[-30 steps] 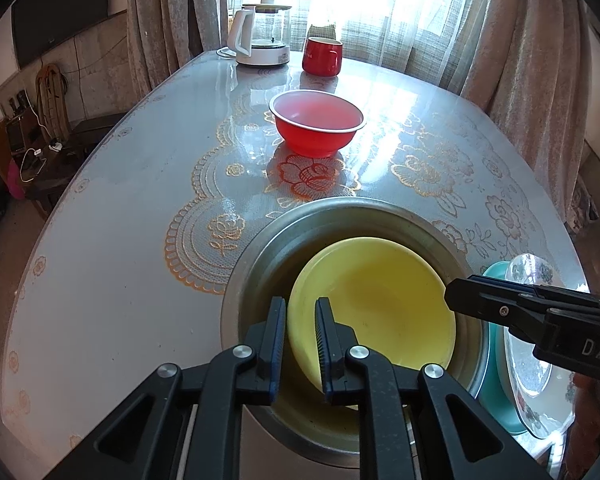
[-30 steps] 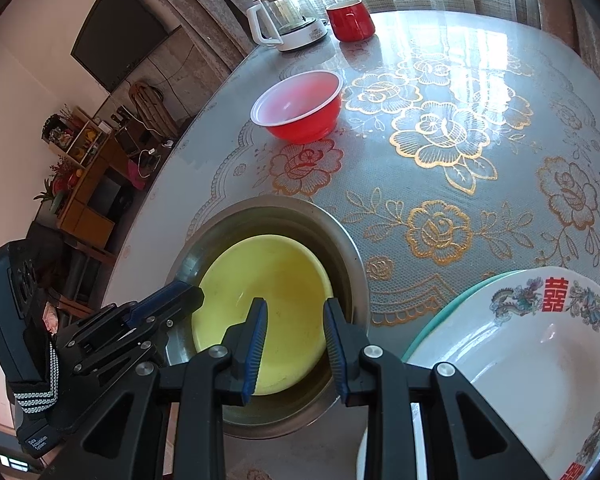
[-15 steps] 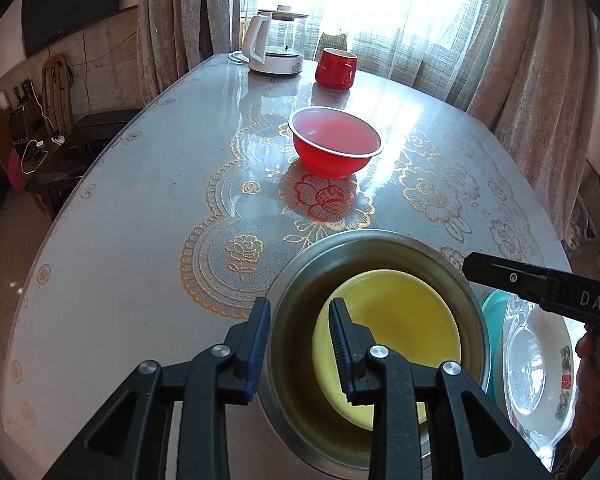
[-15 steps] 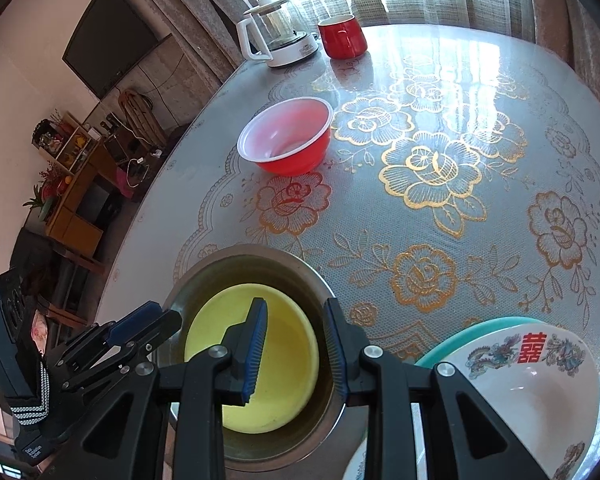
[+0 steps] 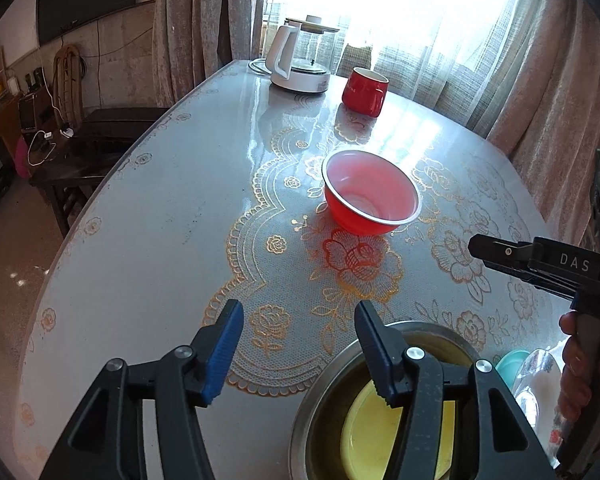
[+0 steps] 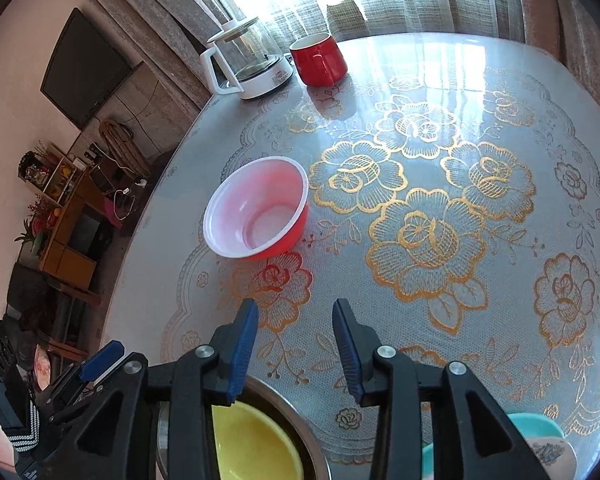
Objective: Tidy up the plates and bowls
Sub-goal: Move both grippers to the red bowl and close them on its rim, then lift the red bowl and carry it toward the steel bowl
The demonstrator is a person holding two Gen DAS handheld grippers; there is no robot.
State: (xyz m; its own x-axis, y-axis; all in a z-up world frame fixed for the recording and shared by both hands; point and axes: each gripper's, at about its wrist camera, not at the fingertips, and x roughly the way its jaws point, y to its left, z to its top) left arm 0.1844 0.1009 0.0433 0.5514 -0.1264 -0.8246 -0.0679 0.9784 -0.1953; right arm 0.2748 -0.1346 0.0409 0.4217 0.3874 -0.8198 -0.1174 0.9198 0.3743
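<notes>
**Stacking half done, red bowl still out**

Nesting is under way. At the bottom of the left wrist view the left gripper [image 5: 298, 344] hangs with its jaws spread wide and nothing between them. Just under its right finger, at lower right of that frame, the yellow bowl [image 5: 364, 440] already sits inside the steel basin [image 5: 320, 396]. At the far right edge a teal plate [image 5: 512, 364] lies under a white dish [image 5: 540, 396], only partly in frame. The right gripper [image 6: 296, 344] fills the bottom of its own view, jaws moderately apart and likewise empty; the basin and yellow bowl show directly below it.

Farther up, near the middle of both frames, the red bowl [image 5: 372, 198] stands alone and upright on the table [image 5: 148, 216], well apart from the basin. I judge it the piece still to be gathered, and whether the plate pair needs more sorting cannot be told from here. At the top of both frames, a kettle [image 5: 300, 60] and a red mug [image 5: 364, 86] stand by the window, probably outside the task.

Compared with a second ago, both grippers have lifted and drawn back from the basin, which has dropped from mid-frame to the bottom edge. The left jaws, then nearly closed at the yellow bowl's rim, have opened wide; the right jaws are somewhat wider too. The red bowl has not moved.
</notes>
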